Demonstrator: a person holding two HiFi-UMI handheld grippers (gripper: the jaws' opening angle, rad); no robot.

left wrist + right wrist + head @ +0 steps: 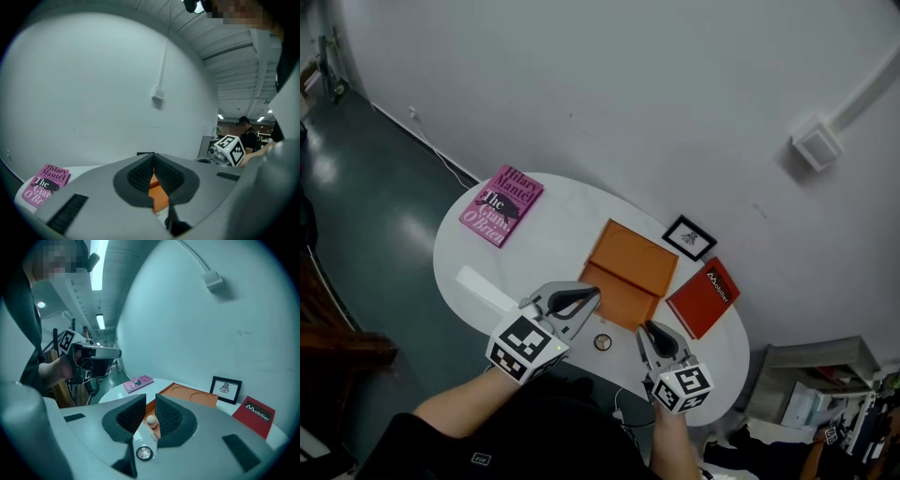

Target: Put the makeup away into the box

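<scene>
An open orange box (630,258) lies in the middle of the white table (553,234); its far half shows two round recesses (190,394). A small round compact (602,342) sits on the table just in front of the box, also visible under my right jaws as a compact (144,453). A small item with a beige round cap (151,420) rests at the box's near edge, seen through the right jaws' gap. My right gripper (647,328) hovers above it, slightly open and holding nothing. My left gripper (589,296) hangs over the box's near left corner, shut and empty.
A pink book (500,204) lies at the table's far left. A small black picture frame (689,237) and a red book (703,296) stand right of the box. A white strip (483,286) lies near the left front edge. A wall rises behind the table.
</scene>
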